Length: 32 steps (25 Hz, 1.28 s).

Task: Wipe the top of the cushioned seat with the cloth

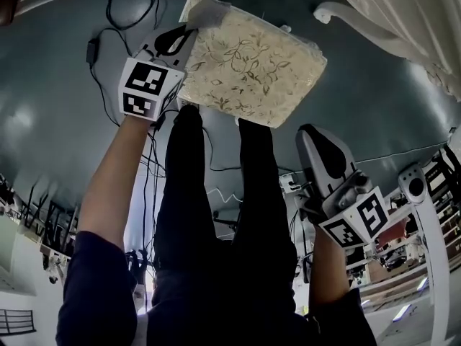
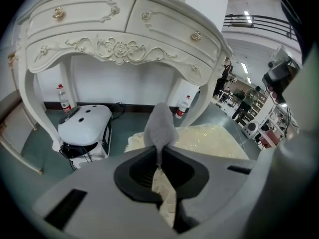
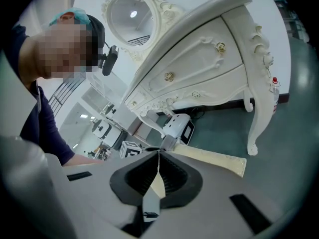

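Dark-trousered legs (image 1: 216, 229) of the person fill the lower middle of the head view, with a bare forearm on either side. Beneath them spreads a teal floor (image 1: 57, 107). A white carved dressing table (image 2: 119, 34) with gilt drawer knobs stands beyond, and one curved leg of it shows at the head view's top right.

Just in front of the knees sits the cushioned seat (image 1: 252, 67), cream with a leaf pattern and a shiny cover. A white rounded machine (image 2: 84, 126) rests on the floor under the table, to the left of the seat.

The left gripper (image 1: 189, 29) reaches out to the seat's far left corner. Its jaws are clamped on the cloth (image 2: 160, 126), a grey bunched piece that sticks out past the tips and lies on that corner of the cushion top.

The right gripper (image 1: 311, 132) is held low beside the right knee, off the seat and well apart from the cloth. Its jaws are pressed together with nothing between them.

Black cables (image 1: 122, 6) trail over the floor to the left of the seat. Two red-labelled bottles (image 2: 64, 98) (image 2: 183, 106) stand by the table's legs.
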Available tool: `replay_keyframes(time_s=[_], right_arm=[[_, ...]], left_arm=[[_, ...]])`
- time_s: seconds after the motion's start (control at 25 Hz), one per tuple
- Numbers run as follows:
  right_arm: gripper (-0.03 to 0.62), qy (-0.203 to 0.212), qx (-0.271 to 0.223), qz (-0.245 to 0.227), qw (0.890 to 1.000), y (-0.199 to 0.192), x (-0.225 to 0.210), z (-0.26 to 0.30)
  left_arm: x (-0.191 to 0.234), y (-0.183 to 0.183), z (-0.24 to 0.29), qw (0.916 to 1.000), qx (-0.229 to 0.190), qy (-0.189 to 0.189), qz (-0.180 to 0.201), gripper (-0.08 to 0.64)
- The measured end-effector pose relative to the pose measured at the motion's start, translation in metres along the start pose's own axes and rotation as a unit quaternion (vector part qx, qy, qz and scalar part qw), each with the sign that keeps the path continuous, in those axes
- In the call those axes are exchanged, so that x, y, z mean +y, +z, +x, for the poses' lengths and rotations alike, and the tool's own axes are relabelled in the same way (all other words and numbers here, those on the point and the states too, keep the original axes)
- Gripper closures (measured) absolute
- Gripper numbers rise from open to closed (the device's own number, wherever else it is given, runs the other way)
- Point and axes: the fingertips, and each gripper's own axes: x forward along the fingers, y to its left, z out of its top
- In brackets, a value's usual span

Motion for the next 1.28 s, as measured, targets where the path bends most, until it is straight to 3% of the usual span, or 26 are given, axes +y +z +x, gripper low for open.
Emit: replay_keyframes(time_s=[0.36, 0.92, 1.28], right_arm=[[0.565, -0.002, -0.014, 0.025, 1.000, 0.002, -0.018, -0.009], [0.566, -0.005, -0.046, 0.053, 0.998, 0.004, -0.044, -0.039], [0.565, -0.015, -0.064, 0.072, 0.995, -0.001, -0.066, -0.064]], left_arm=[[-0.022, 0.008, 0.014, 0.9996, 0.014, -0.014, 0.019, 0.532], [-0.125, 0.017, 0.058, 0.9941, 0.042, -0.084, 0.054, 0.532], [-0.165, 0.024, 0.080, 0.9891, 0.060, -0.110, 0.078, 0.532]])
